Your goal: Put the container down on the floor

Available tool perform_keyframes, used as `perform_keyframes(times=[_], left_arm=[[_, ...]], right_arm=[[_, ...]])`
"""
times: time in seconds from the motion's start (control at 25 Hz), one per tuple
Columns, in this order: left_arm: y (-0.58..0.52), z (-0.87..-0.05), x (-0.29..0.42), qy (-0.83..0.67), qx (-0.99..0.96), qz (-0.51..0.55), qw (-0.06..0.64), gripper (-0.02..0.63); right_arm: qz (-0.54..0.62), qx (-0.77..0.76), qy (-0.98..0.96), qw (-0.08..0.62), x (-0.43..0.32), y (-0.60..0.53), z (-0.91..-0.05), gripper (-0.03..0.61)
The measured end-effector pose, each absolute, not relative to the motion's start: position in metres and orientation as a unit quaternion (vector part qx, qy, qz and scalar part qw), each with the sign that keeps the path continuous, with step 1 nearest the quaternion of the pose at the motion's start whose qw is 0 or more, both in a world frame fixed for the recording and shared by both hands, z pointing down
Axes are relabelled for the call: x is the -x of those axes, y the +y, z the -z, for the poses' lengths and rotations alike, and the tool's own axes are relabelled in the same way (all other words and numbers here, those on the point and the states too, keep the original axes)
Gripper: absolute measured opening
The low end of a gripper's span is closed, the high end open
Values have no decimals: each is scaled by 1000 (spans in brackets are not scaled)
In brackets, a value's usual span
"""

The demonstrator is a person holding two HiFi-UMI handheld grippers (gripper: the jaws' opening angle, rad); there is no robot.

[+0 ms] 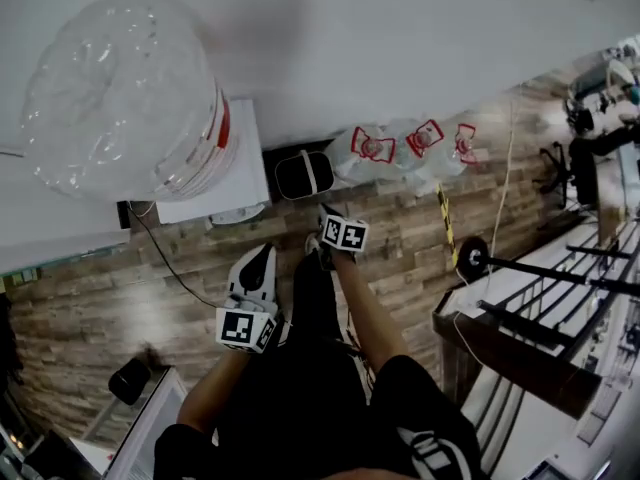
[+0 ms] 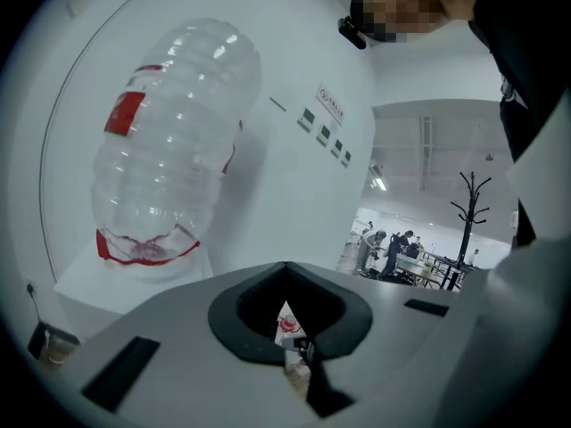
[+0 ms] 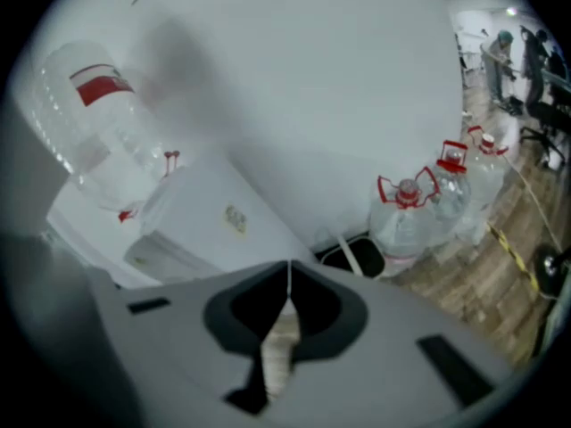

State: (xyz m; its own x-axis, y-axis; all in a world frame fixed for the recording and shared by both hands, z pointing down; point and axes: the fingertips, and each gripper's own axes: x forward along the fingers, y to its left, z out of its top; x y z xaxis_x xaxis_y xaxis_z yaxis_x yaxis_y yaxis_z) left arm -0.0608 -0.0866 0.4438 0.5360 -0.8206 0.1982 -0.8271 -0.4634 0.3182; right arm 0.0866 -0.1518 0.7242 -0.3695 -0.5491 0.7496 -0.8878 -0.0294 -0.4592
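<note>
A big clear water container [image 1: 120,98] with a red label stands neck-down on a white dispenser [image 1: 238,183] against the wall; it also shows in the left gripper view [image 2: 169,141] and the right gripper view [image 3: 98,123]. Three smaller clear containers [image 1: 375,150] with red handles stand on the wood floor by the wall, also seen as containers [image 3: 406,217] in the right gripper view. My left gripper [image 1: 262,255] hangs below the dispenser, its jaws together and empty [image 2: 285,306]. My right gripper [image 1: 328,213] is shut on nothing [image 3: 287,297], just short of the floor containers.
A black bin [image 1: 303,173] sits between the dispenser and the floor containers. A black cable [image 1: 165,258] runs over the floor at left. A dark metal rack [image 1: 540,268] fills the right side. A dark object [image 1: 130,378] and a white box [image 1: 140,428] lie at lower left.
</note>
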Motion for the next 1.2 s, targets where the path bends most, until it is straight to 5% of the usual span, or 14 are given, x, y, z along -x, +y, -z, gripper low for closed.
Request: perform_keyframes(times=[0.56,1.2], left_arm=[[-17,-396,129,-444,-879,-2,172,28],[21,-327,105,-460,-879,15,124,28]], right_arm=[[-351,-610,-701,113,-63,-47,-533,35],[-229,-597,-768,35,-59,39,-375,35]])
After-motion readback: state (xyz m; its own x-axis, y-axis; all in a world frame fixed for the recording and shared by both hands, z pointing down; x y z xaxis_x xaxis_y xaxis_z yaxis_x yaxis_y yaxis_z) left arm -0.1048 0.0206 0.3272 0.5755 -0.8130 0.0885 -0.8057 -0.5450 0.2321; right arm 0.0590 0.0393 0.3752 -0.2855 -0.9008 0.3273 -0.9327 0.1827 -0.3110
